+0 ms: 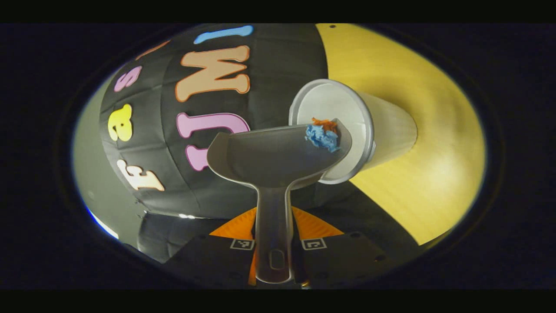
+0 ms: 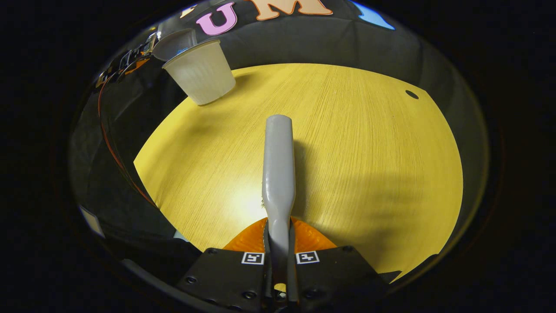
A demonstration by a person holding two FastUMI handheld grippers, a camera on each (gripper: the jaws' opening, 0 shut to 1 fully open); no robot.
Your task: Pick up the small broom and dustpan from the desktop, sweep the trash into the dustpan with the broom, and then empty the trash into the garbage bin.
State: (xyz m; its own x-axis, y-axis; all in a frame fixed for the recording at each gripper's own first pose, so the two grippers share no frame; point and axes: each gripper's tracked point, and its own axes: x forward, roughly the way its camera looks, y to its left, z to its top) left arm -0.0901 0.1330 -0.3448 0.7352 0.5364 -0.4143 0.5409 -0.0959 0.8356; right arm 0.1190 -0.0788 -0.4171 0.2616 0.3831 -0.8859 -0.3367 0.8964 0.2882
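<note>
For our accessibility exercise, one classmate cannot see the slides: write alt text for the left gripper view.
A grey dustpan, its handle clamped between the left gripper's fingers, is tipped over the mouth of a white garbage bin standing on a yellow desktop. A blue and orange wad of trash sits at the dustpan's far edge, just at the bin's rim.

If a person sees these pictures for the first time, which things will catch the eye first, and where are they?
In the left gripper view, the crumpled blue and orange trash sits at the far corner of the grey dustpan, right at the mouth of the white garbage bin, which stands on the yellow desktop. The left gripper holds the dustpan by its handle. In the right gripper view, the right gripper holds the grey broom over the desktop, the bin at upper left.
</note>
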